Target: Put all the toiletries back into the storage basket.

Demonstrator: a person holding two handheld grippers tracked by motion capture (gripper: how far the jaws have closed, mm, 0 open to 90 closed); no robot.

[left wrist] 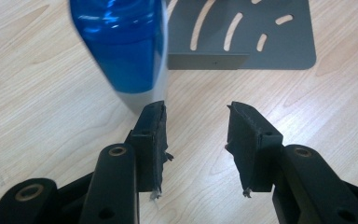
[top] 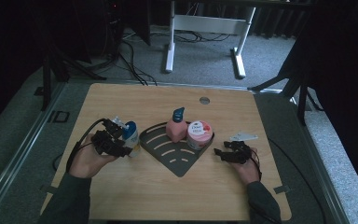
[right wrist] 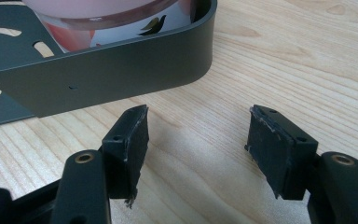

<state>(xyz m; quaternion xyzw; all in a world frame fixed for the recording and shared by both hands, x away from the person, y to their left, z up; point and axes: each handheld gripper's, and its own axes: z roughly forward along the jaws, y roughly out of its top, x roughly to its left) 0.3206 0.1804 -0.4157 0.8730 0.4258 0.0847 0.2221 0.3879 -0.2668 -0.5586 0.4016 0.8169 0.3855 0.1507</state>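
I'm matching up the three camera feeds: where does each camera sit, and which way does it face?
High view: above the person's side, looking forward and down on the table; both forearms and tongs show.
Left gripper view: rides the left tongs, looking along its open jaws at the blue bottle and the grey tray.
Right gripper view: rides the right tongs, looking along its open jaws at the tray wall with the pink jar behind it.
Shared: all three show the tray.
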